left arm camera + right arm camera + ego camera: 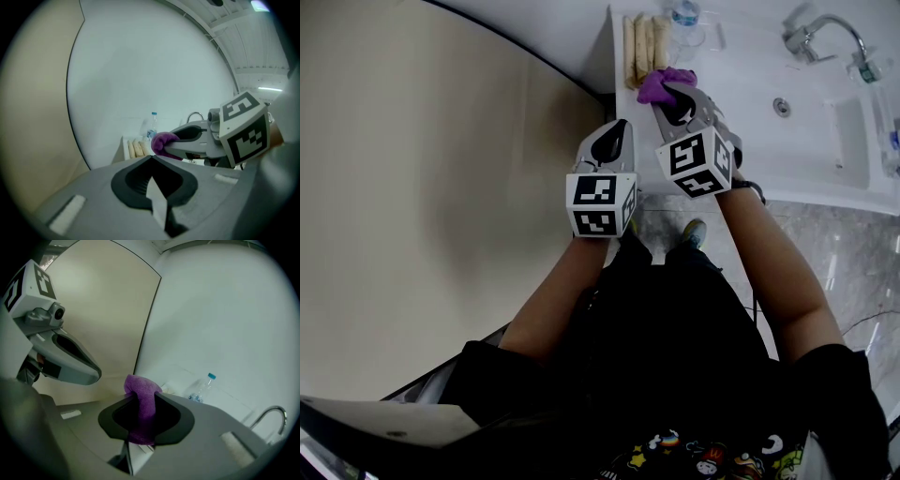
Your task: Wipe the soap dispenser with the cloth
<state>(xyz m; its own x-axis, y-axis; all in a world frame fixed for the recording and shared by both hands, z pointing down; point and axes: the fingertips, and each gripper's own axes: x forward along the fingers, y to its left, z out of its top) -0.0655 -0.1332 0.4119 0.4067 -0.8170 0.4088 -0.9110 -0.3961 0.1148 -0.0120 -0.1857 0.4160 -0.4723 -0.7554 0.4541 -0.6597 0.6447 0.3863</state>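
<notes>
Person: a dark shirt fills the bottom of the head view, and two bare forearms reach up to the tools.
Left gripper [622,125]: its jaws are pressed together to a point with nothing between them. It is held just beside the right one, off the counter's left edge.
Right gripper [668,92]: its jaws are clamped on the cloth, and its marker cube faces the camera.
Cloth [140,401]: purple, soft and fleecy, bunched into a thick fold. It runs between the jaws and bulges past their tips as a rounded lump.
Cloth's place: over the left end of the white counter [741,141], near the rolled beige towels [644,45].
Further back: a clear water bottle [684,13] with a blue cap, a rectangular basin [851,141] and a curved tap [825,28].
</notes>
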